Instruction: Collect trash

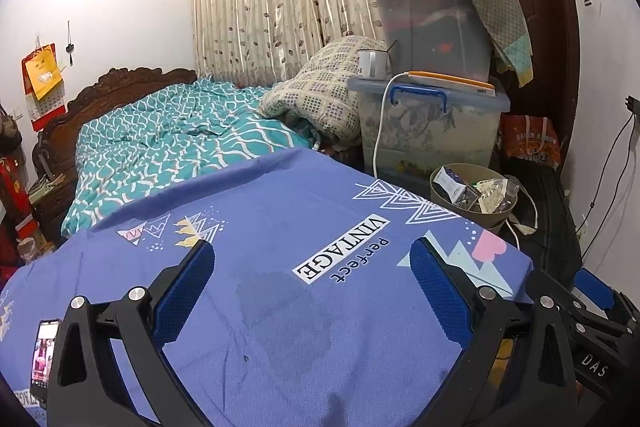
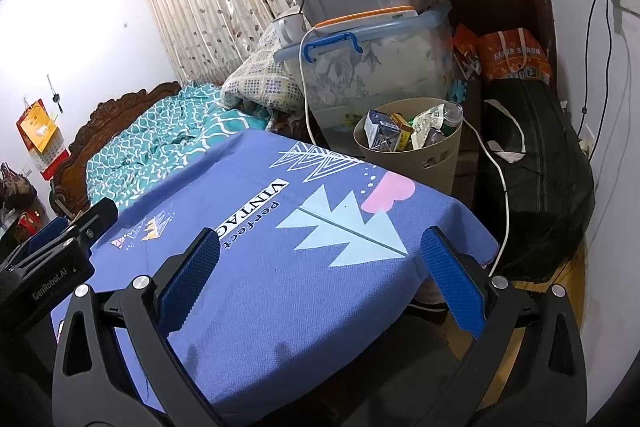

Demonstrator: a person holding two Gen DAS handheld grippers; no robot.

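Observation:
A beige waste bin (image 1: pixel 472 201) (image 2: pixel 412 147) stands on the floor past the far right corner of a table under a blue printed cloth (image 1: pixel 280 267) (image 2: pixel 280 267). The bin holds small cartons, wrappers and a clear plastic bottle (image 2: pixel 450 115). My left gripper (image 1: pixel 312 279) hovers open over the cloth with nothing between its blue pads. My right gripper (image 2: pixel 320 275) is open too, over the table's near right corner, and also shows at the lower right of the left wrist view (image 1: pixel 592 303). No loose trash is visible on the cloth.
Stacked clear storage boxes (image 1: pixel 432 99) (image 2: pixel 372 67) rise behind the bin, with a white mug (image 1: pixel 372 63) on the lower lid and a white cable (image 2: pixel 500 179) hanging down. A black bag (image 2: pixel 536 187) sits right of the bin. A bed with a teal quilt (image 1: pixel 168 139) lies beyond.

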